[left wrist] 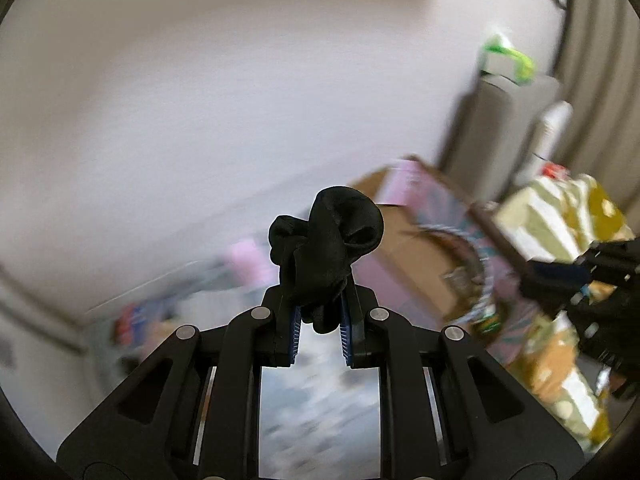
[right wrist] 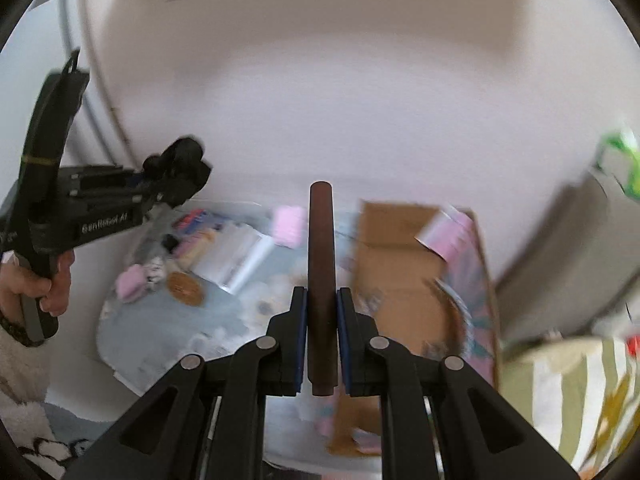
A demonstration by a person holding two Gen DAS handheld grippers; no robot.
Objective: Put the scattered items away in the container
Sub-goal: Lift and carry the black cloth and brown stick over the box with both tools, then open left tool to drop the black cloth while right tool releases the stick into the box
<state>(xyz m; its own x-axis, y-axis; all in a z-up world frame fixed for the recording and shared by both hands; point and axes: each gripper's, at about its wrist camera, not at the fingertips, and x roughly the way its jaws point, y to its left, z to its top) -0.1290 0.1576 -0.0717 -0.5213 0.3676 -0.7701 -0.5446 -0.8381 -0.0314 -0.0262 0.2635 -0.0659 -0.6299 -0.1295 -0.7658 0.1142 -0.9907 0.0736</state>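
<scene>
We see left gripper [left wrist: 320, 312] clamped on black sock [left wrist: 326, 248], bunched above fingertips, left of cardboard box [right wrist: 400, 264]. Right gripper [right wrist: 322, 300] clamped on brown stick [right wrist: 321, 280], upright between pads, beside box.

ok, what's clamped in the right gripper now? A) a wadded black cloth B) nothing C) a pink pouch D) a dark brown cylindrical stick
D: in the right wrist view the right gripper is shut on a dark brown cylindrical stick that stands up between its blue pads; the wadded black cloth is in the left gripper.
</scene>
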